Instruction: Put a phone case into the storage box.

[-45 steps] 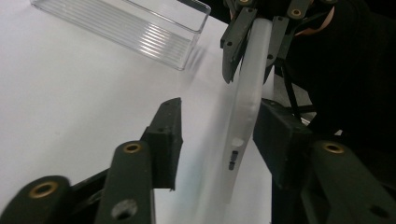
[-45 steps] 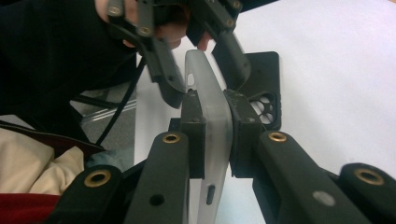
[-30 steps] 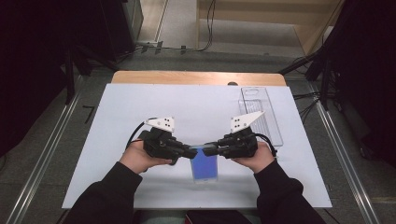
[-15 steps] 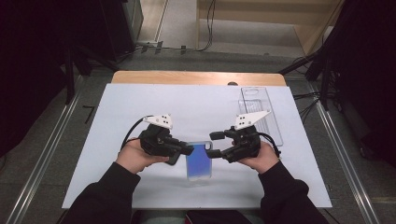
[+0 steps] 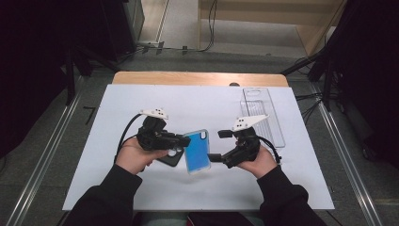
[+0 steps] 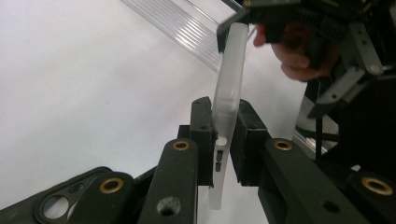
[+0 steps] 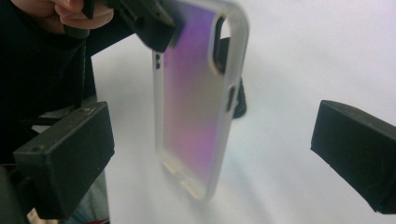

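Left gripper point(image 5: 181, 140) is clamped on one edge of the blue phone case point(image 5: 196, 151), holding it up off the table point(image 5: 301, 188). Right gripper point(image 5: 219, 145) just popped its jaws wide, case in the gap between them, untouched. So: two grippers, two cases counting the black case point(image 5: 171, 157) under the left one, one clear tray point(image 5: 261, 113) farther back.

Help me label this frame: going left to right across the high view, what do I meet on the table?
Left gripper → black phone case → blue phone case → right gripper → clear plastic tray.
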{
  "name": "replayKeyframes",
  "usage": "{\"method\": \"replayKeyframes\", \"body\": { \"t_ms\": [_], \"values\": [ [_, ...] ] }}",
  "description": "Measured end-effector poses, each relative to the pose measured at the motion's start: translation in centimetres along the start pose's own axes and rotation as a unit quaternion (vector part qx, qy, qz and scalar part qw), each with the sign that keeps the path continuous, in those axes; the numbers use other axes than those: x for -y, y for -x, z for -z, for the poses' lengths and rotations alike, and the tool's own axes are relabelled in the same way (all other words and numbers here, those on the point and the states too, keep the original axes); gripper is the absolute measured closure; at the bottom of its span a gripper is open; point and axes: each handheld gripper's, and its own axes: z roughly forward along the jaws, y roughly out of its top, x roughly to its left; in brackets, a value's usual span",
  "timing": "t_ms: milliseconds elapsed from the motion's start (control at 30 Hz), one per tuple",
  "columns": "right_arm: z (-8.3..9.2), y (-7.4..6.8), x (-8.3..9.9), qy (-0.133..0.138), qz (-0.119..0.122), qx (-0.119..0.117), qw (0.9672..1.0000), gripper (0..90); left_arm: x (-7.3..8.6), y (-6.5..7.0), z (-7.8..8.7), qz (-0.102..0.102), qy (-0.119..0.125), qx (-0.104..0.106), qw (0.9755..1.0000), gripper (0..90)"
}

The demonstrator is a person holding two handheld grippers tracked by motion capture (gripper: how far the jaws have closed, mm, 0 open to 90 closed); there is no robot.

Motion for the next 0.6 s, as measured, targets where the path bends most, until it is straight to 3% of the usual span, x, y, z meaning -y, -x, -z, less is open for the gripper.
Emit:
{"method": "replayKeyframes", "body": {
  "t_ms": [100,200,433,600],
  "values": [
    [-0.3,-0.3,0.1,0.003,-0.005,0.013,0.9999,0.0,0.0,-0.2,0.2,0.014,0.014,-0.008,0.9998,81.4],
    [-0.6,-0.5,0.1,0.017,-0.029,0.036,0.9988,0.0,0.0,-0.4,0.5,0.037,0.025,-0.021,0.9988,81.4],
    [-1.0,-0.9,0.3,0.054,-0.058,0.088,0.9929,0.0,-0.1,-0.4,0.7,0.060,0.034,-0.051,0.9963,81.4],
    [-2.0,-1.5,0.5,0.050,-0.067,0.120,0.9893,0.0,-0.1,-0.2,0.6,0.074,0.039,-0.069,0.9941,81.4]
  ]
}}
